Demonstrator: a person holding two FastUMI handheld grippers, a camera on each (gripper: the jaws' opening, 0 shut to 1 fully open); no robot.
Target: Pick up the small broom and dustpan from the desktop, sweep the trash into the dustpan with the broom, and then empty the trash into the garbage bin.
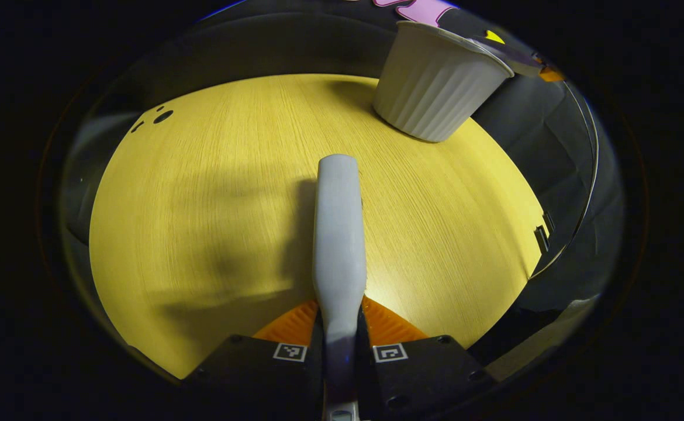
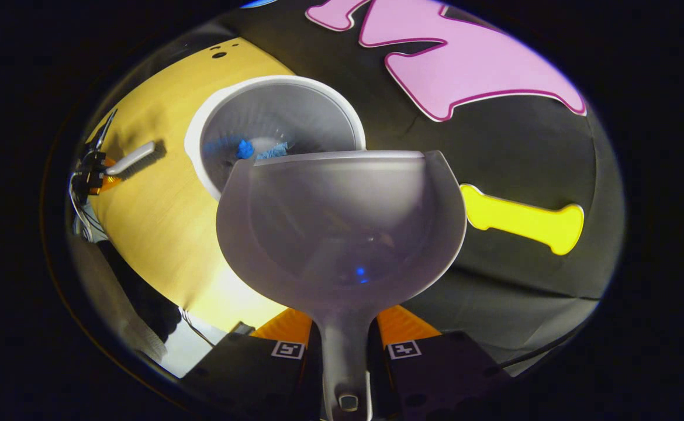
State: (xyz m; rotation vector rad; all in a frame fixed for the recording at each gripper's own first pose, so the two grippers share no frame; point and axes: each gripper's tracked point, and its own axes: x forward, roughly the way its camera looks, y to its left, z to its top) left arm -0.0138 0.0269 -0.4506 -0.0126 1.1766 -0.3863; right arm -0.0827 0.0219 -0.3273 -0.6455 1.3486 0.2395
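Your left gripper [image 1: 339,345] has its fingers clamped on the small broom [image 1: 338,234], whose long axis runs straight toward 12 o'clock over the yellow wood-grain worktop [image 1: 201,222]. At 1 o'clock, farther off, stands the ribbed white garbage bin [image 1: 435,88]. Your right gripper [image 2: 345,351] grips the dustpan [image 2: 342,222] by its handle, pan mouth pointing to 12 o'clock, its lip at the bin's rim. Blue trash [image 2: 254,150] lies inside the bin. Black cloth walls the booth beyond.

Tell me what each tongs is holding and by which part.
Left tongs: the broom, by its handle. Right tongs: the dustpan, by its handle.
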